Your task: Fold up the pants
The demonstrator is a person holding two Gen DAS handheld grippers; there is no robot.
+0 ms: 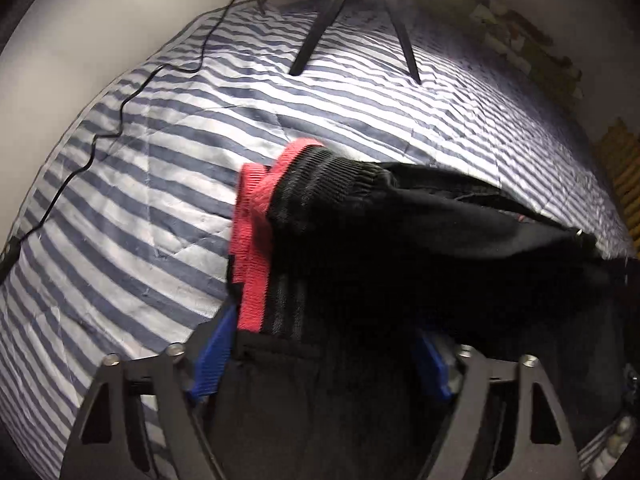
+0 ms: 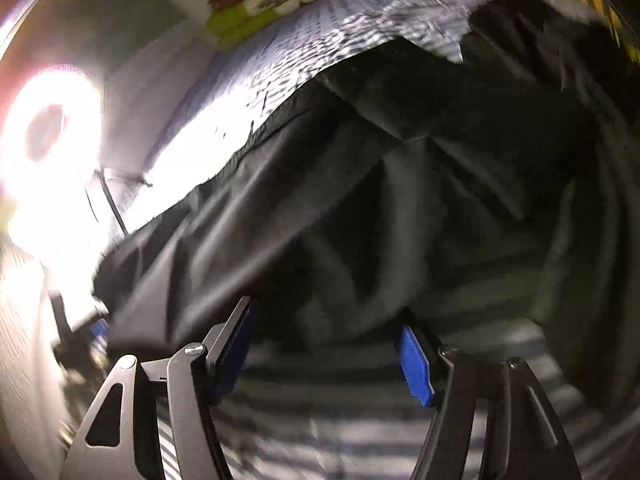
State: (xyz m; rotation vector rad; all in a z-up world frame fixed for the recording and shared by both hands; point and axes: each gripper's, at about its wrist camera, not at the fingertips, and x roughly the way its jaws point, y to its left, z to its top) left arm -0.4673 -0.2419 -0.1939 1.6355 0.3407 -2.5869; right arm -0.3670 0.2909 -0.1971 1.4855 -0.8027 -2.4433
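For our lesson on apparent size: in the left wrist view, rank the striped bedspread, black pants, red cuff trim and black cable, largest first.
1. Striped bedspread
2. Black pants
3. Red cuff trim
4. Black cable, thin though long

The pants lie nearest the camera, which enlarges them.

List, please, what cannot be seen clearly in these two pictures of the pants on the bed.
- Left wrist view: the fingers of the left gripper are partly covered by the black pants, so a grip cannot be confirmed.
- Left wrist view: the stand is cut off by the top edge.
- Right wrist view: motion blur hides the folds of the pants; the legs run past the right edge.
- Right wrist view: glare from the lamp washes out the striped bed cover beside it.
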